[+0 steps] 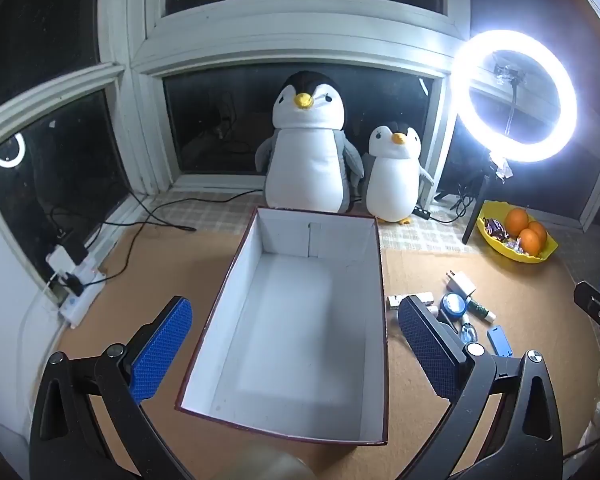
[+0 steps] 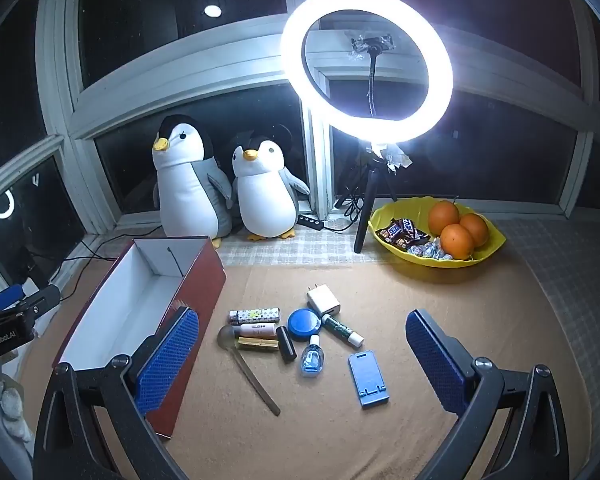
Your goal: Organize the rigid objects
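**Small hard items waiting beside the empty box**

Nearest the lens, the left gripper [image 1: 296,344] is hovering with its jaws spread wide and nothing between them, straddling the open box [image 1: 383,280], which is lying empty on the brown table [image 2: 480,300]. The right gripper [image 2: 300,356] is hanging equally wide and empty over the clutter just right of the box.

Working rightward from the box: a metal spoon [image 2: 246,368] is lying flat and thin, probably slippery, best pinched across the handle. The patterned tube [image 2: 254,314], pink tube [image 2: 258,329] and gold tube [image 2: 258,343] are sitting packed together; they look light, stiff and prone to rolling, so across the barrel seems right. The blue round tin [image 2: 304,324] looks wide. The small glass bottle [image 2: 312,358] seems fragile. The white charger [image 2: 323,300] is blocky, easy. The blue phone stand [image 2: 368,378], furthest from the box, offers flat sides.
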The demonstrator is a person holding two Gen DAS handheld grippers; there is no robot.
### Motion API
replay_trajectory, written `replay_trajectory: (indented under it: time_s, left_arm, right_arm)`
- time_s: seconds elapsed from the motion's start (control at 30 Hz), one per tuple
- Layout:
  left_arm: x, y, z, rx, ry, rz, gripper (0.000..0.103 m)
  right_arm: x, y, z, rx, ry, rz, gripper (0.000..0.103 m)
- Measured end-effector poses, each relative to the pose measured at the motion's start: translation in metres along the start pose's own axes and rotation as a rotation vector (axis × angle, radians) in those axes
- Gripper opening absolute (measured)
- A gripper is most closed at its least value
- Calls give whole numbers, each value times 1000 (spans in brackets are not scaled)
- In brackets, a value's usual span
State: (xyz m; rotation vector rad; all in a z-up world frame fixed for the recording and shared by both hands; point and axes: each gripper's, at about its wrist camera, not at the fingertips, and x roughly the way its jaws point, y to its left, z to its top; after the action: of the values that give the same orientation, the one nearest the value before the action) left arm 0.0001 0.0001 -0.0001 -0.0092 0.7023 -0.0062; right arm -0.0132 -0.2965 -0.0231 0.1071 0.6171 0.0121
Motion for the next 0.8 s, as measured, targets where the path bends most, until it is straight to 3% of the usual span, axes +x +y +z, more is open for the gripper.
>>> replay_trajectory:
  time_s: [0.2,0.3,0.8]
  left_arm:
    - [4,8,-8,-16,12,-20,102]
    - [4,-3,-2,2,23,20,102]
    - [10,-8,-12,29,37,14,102]
  right_arm:
    - [3,3,2,-14,17,-9,102]
    - [6,7,-6,-24,23,2,102]
    - [8,16,-10,-25,51,22,102]
